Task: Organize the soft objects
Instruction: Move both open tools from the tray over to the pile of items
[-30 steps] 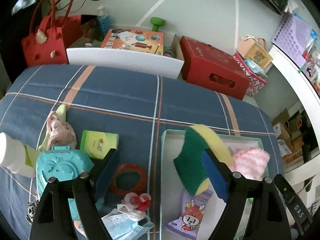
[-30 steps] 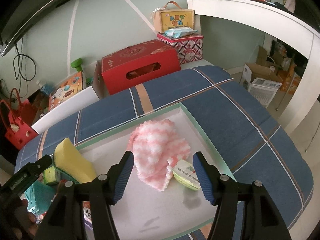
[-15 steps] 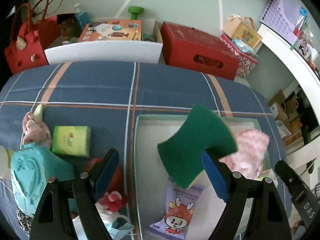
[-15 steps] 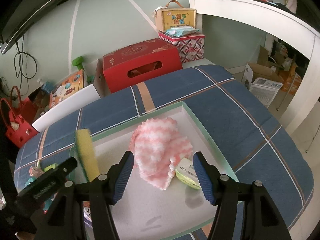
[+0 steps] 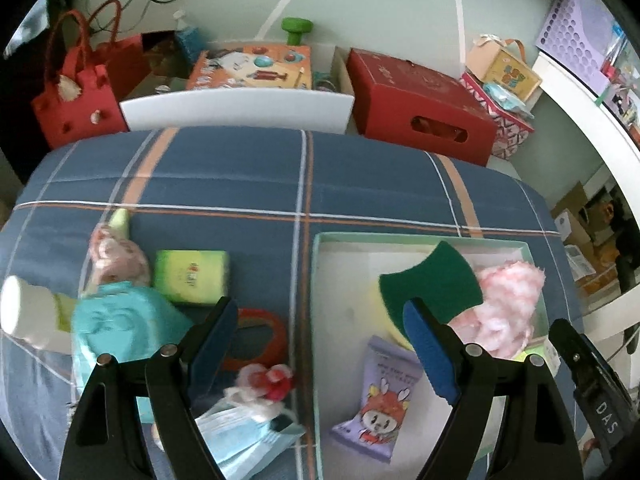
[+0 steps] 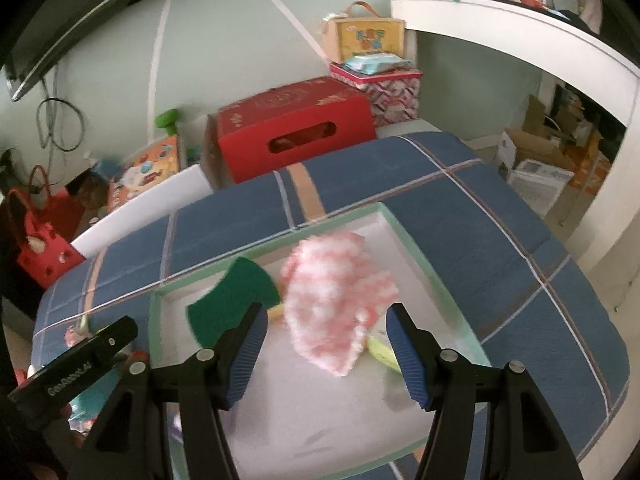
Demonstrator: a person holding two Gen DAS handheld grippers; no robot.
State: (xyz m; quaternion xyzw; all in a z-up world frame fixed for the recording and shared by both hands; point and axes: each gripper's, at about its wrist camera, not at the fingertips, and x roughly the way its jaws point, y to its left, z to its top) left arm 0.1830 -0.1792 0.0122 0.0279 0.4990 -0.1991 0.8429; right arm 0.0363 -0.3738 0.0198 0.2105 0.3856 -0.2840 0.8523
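A green and yellow sponge (image 5: 432,286) lies green side up in the shallow mint tray (image 5: 316,280), next to a pink and white fluffy cloth (image 5: 506,304). My left gripper (image 5: 320,344) is open and empty, its right finger close in front of the sponge. My right gripper (image 6: 326,354) is open and empty above the tray (image 6: 416,240), with the cloth (image 6: 336,300) between its fingers and the sponge (image 6: 232,300) just beyond its left finger. A purple cartoon packet (image 5: 380,400) and a green packet (image 6: 382,354) also lie in the tray.
Left of the tray on the blue plaid cover (image 5: 240,176) lie a green tissue pack (image 5: 192,276), a teal case (image 5: 116,328), a pink toy (image 5: 116,256), a red tape ring (image 5: 260,338), a face mask (image 5: 244,436) and a white bottle (image 5: 24,308). A red box (image 5: 420,108) stands behind.
The sponge hung at my left gripper's right finger above the tray, turned over, and now lies in the tray beside the pink cloth. My right gripper has hardly moved.
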